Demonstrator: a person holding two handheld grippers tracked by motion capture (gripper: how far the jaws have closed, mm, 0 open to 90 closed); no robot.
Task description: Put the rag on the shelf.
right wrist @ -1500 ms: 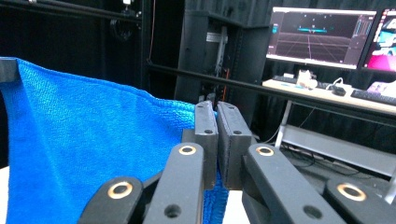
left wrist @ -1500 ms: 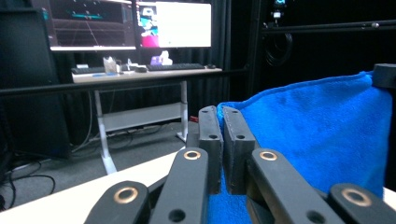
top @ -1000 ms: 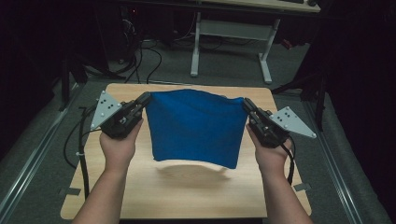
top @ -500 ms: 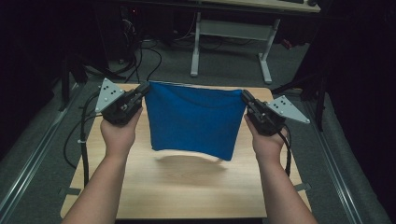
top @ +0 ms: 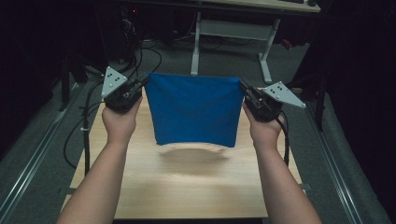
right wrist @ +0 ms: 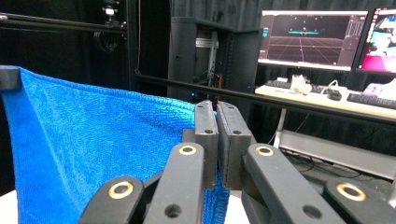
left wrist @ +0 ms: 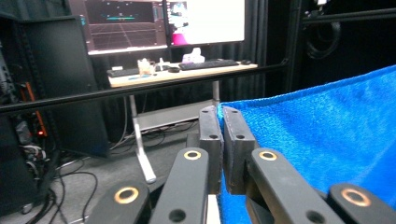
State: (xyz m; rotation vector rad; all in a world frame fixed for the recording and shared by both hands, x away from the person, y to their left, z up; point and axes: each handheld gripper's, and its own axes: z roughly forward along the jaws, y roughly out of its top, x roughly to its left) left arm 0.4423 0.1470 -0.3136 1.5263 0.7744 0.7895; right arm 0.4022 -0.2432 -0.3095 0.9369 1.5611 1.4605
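Observation:
A blue cloth [top: 194, 109] hangs stretched in the air above the wooden table [top: 187, 186], with its lower edge clear of the top. My left gripper [top: 144, 84] is shut on the cloth's upper left corner. My right gripper [top: 243, 87] is shut on the upper right corner. In the left gripper view the jaws [left wrist: 222, 135] pinch the blue cloth [left wrist: 322, 140], which spreads off to the right. The right gripper view has its jaws [right wrist: 215, 130] closed on the blue cloth [right wrist: 88, 144] spreading to the left, with the other gripper's tip at the cloth's far corner.
A white-legged desk [top: 233, 37] stands beyond the table, carrying monitors [left wrist: 163, 23] and a keyboard [left wrist: 210, 64]. Cables [top: 84, 130] trail from the grippers down the table's left and right sides. Dark floor and rails surround the table.
Both hands have carried the stretched cloth away from the person toward the table's far edge and slightly up. Its lower edge has lifted farther off the tabletop.

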